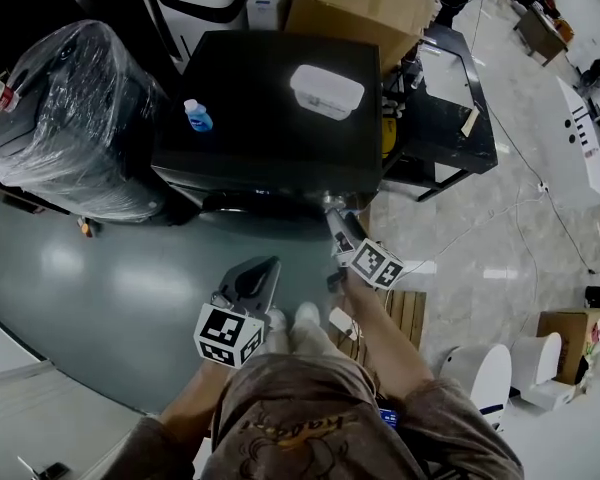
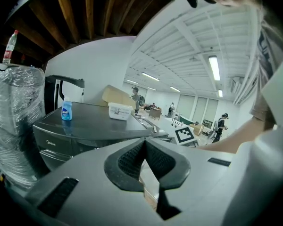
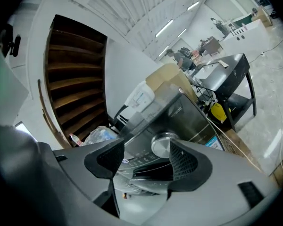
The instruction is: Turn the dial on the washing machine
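Right tongs (image 3: 146, 161) are wide, nothing held. The dial (image 3: 164, 145) shows in the gap between the pads, nearer the right-hand pad, and no pad touches it. It looks a bit short of the dial. Left tongs (image 2: 145, 161) are pressed together and empty, held low and back from the washing machine (image 1: 270, 108).

The dial is a round metallic knob on the front control panel, toward the right end, just under the front edge of the machine top.

Risks, as a judgement:
- The dial is off-centre in the gap, so closing now would likely land one pad first and push rather than grip.
- The knob looks smooth, so a shallow bite on its rim could slip when twisted.
- The tongs sit tilted against the panel line, so a pad might catch the panel markings beside the dial.

Views:
- Only the right gripper view shows the dial and panel.
- The head view shows the machine top, with a blue bottle (image 1: 197, 116) near its left edge and a white box (image 1: 326, 90) toward its back right. The front face is hidden there.
- The left gripper view shows the same top and the left front, but no dial.
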### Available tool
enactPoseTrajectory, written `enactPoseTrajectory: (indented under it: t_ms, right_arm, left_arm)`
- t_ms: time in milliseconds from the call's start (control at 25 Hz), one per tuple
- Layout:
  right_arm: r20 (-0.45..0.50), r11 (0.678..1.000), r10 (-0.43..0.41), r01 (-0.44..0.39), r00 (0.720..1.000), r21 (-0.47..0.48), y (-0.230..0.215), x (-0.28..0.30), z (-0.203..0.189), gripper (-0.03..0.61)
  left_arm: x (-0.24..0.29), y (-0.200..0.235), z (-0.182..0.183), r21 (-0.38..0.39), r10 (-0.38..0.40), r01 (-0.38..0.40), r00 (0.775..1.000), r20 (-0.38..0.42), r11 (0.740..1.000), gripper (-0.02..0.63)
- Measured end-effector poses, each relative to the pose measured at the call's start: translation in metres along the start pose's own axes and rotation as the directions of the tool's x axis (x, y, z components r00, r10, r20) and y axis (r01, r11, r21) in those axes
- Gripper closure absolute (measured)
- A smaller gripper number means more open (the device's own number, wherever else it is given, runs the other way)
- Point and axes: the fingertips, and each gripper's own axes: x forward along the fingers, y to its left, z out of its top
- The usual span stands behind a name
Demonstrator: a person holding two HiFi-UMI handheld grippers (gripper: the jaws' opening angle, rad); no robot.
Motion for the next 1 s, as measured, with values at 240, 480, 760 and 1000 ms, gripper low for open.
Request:
enactPoseTrajectory:
  t_ms: [240,480,760,1000]
  right_arm:
    - [-0.017,0.991,0.098,-0.099,0.995,-0.093,0.051,-0.028,0.031,0.310]
    - [-0.049,0.960,0.206,-0.212,0.977,-0.182,0.110,-0.066,0.054,0.310]
    - [-0.131,0.883,0.245,-0.277,0.961,-0.380,0.156,-0.119,0.054,0.310]
    - [-0.199,0.732,0.243,-0.314,0.950,-0.605,0.186,-0.145,0.042,0.354]
  left_arm:
    - [0.002,-0.007,0.026,0.010,-0.030,0.029,0.999,0.039,1.000,0.614]
    - [-0.005,-0.015,0.048,-0.002,-0.080,0.081,0.995,0.063,0.997,0.614]
    - [-0.017,-0.019,0.062,-0.022,-0.113,0.115,0.991,0.070,0.993,0.614]
    - [-0.019,-0.025,0.063,-0.014,-0.133,0.135,0.989,0.065,0.991,0.614]
